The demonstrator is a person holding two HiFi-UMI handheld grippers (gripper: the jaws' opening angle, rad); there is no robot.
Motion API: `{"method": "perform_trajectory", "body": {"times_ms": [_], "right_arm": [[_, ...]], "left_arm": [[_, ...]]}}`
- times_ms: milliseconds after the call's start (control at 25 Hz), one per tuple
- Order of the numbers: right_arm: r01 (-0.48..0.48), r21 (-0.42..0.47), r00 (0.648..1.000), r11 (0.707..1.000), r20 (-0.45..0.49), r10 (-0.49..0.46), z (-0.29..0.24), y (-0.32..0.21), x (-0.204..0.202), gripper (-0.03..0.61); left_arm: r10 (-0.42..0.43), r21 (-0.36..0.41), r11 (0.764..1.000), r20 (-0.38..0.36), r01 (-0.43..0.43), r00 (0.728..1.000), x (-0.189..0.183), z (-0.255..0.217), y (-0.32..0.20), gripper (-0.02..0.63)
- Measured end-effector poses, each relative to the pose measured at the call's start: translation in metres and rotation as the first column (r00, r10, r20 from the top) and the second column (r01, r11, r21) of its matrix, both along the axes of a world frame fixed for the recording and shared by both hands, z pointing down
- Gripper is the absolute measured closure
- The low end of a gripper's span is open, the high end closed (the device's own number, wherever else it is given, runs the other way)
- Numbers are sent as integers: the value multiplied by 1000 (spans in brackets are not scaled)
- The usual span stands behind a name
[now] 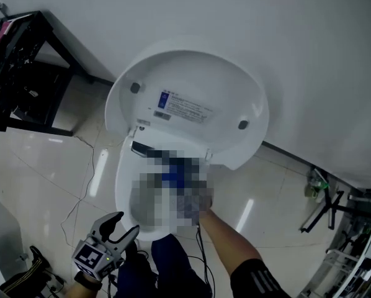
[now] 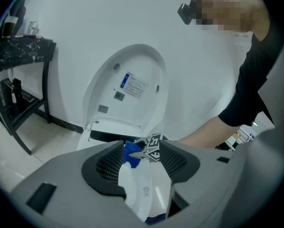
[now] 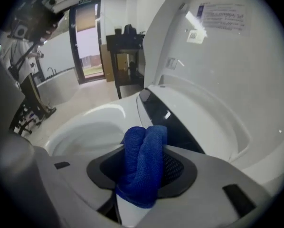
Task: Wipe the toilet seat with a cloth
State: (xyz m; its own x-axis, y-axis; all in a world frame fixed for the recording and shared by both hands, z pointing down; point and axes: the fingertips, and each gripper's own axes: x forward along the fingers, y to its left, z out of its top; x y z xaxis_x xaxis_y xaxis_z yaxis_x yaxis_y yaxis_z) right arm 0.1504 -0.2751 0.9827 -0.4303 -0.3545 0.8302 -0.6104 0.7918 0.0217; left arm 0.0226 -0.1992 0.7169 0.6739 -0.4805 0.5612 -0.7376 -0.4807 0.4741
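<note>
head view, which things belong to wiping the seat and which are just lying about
For the job: blue cloth, gripped in the right gripper jaws; toilet seat; lid, raised.

Lying about: black stand; floor cable; tripod. The left gripper is idle, jaws open and empty.

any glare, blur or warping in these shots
Head view: a mosaic patch covers the toilet bowl, light streaks glare on the glossy floor. Left gripper view: fisheye, dark corners. Right gripper view: fisheye curves the lid, glare streak on it, blue cloth sharp.
</note>
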Motion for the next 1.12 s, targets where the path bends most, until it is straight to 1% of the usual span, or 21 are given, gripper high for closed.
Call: {"method": "perform_trajectory", "body": {"times_ms": [80, 240, 360, 440, 520, 600, 760, 880, 960, 1040, 1120], "right_arm": [[55, -10, 997, 998, -54, -56, 23, 5, 3, 380], [160, -17, 982, 987, -103, -161, 40, 9, 3, 370], [201, -81, 970, 976, -123, -210, 46, 15, 2, 371], [174, -160, 973, 972, -124, -195, 51, 28, 9, 371], [116, -233, 983, 966, -115, -146, 55, 48, 19, 371], [83, -273, 987, 958, -112, -118, 57, 71, 24, 373], [78, -339, 987, 938, -107, -121, 60, 126, 19, 373], [96, -373, 983, 923, -109, -146, 64, 168, 11, 373], [96, -376, 981, 921, -120, -151, 65, 181, 9, 373], [56, -367, 986, 928, -124, -108, 61, 178, 10, 374], [-9, -351, 994, 936, -106, -30, 49, 167, 12, 377]], "left_arm": [[-7, -20, 1000, 10, 7, 1000, 0, 16, -4, 373], [-11, -47, 999, 9, 12, 1000, 1, 33, -4, 373], [-17, -54, 998, 8, 17, 1000, 2, 34, -2, 373], [-9, -51, 999, 10, 9, 1000, 0, 34, 1, 373], [9, -45, 999, 15, -9, 1000, -1, 34, 7, 373], [2, -52, 999, 8, -1, 1000, 0, 29, 10, 373], [0, -52, 999, 3, 1, 1000, -3, 22, 21, 373], [3, -53, 999, 2, -3, 1000, -7, 17, 35, 373], [9, -51, 999, 5, -8, 1000, -10, 13, 43, 373], [21, -43, 999, 8, -21, 1000, -14, 7, 51, 373], [30, -23, 999, 12, -30, 999, -21, -4, 57, 373]]}}
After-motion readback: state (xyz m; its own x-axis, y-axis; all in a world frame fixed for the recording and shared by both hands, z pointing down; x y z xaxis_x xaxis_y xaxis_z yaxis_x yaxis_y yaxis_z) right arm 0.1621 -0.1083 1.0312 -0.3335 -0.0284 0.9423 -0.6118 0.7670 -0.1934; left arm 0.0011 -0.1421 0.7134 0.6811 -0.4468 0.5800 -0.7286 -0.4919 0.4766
